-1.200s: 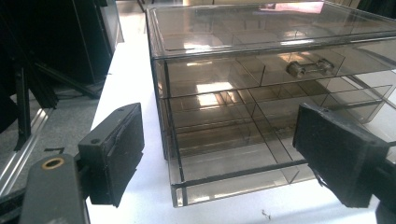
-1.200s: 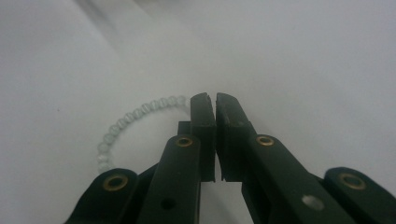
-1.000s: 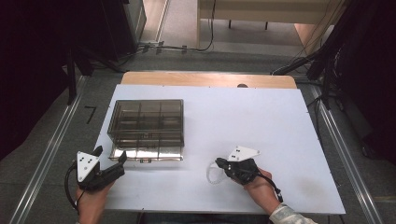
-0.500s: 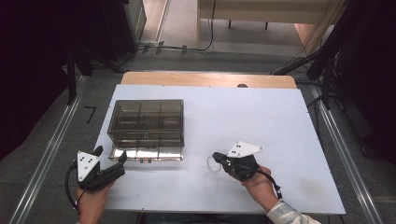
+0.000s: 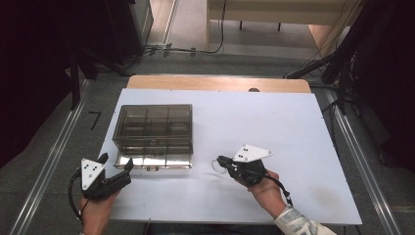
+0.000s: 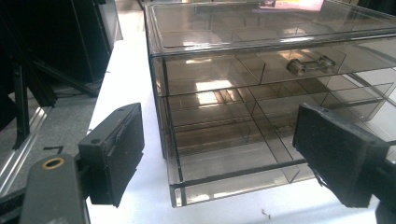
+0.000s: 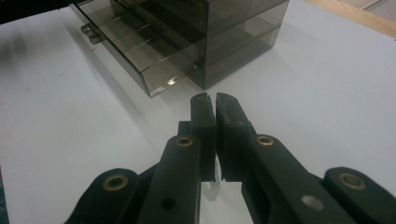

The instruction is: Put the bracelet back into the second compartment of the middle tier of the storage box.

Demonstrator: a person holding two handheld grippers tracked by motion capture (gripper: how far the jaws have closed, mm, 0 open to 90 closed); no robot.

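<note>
Your left gripper (image 5: 115, 169) sits near the front-left corner of the white worktop (image 5: 293, 127), its jaws spread wide apart and aimed at the smoky transparent drawer box (image 5: 154, 129), holding nothing. In the left gripper view, the two black pads (image 6: 119, 149) frame the box's front-left corner without touching it. The box stands on the left half of the worktop, nearer the front edge than the back, and its bottom drawer (image 5: 152, 162) is pulled partly out toward you, with a small clear handle (image 6: 310, 64) visible on the upper drawer front. Your right gripper (image 5: 221, 160) rests around the middle of the front part of the worktop, just right of the open drawer, pointing left at the box. Its jaws are pressed together, and a small clear ring-like piece (image 5: 215, 165) pokes out at their tips; you seem to be pinching it, though it is too small to identify.
</note>
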